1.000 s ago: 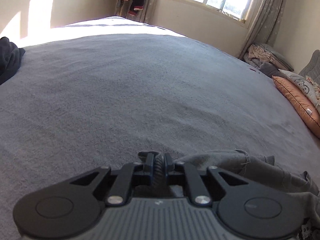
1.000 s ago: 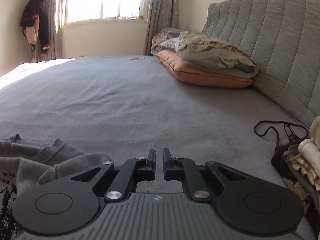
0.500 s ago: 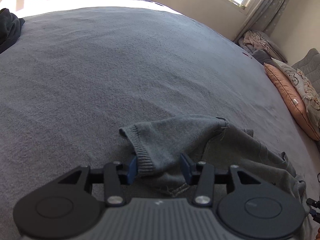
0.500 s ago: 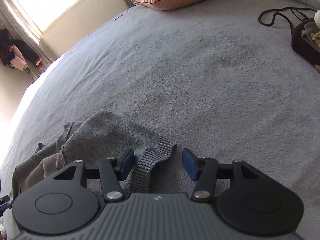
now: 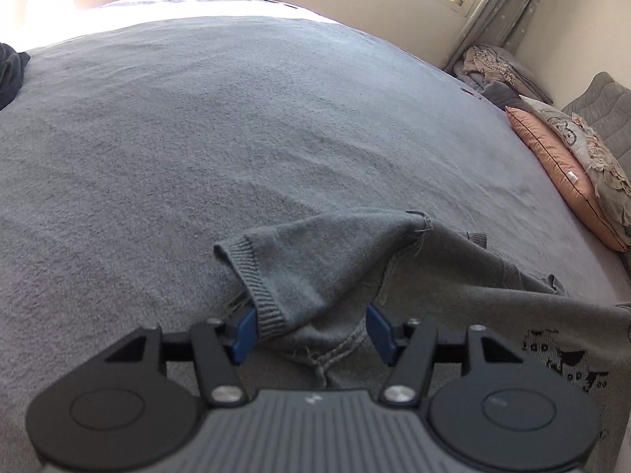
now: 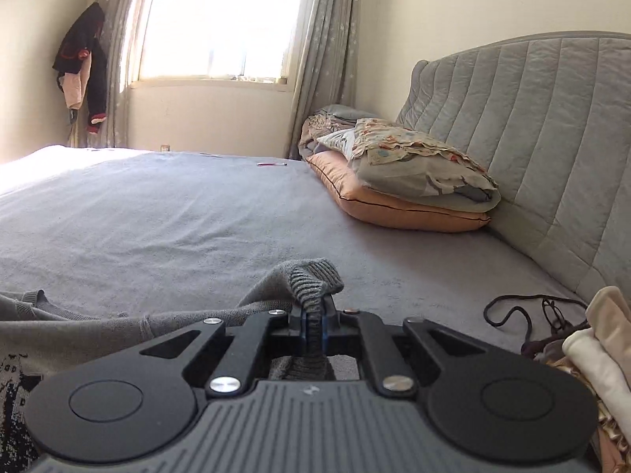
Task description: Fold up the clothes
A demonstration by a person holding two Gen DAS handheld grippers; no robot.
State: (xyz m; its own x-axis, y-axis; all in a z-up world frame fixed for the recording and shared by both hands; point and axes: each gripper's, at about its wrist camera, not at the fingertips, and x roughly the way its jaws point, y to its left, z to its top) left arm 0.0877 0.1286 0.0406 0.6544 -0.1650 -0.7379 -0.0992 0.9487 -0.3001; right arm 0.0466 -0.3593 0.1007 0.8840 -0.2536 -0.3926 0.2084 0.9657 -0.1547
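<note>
Grey bed (image 5: 197, 138) carries a grey sweater (image 5: 453, 276). Right hand-held gripper (image 6: 313, 325) has just clamped its ribbed cuff (image 6: 311, 280); left hand-held gripper (image 5: 309, 333), jaws just widened, straddles another cuff (image 5: 260, 287) unpinched.

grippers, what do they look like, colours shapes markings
Both match: left gripper and right gripper have a ribbed grey body with a small pale logo, two round black discs, black linkage arms with silver screws, and blue pads. No cables, sleeves or hands visible.
</note>
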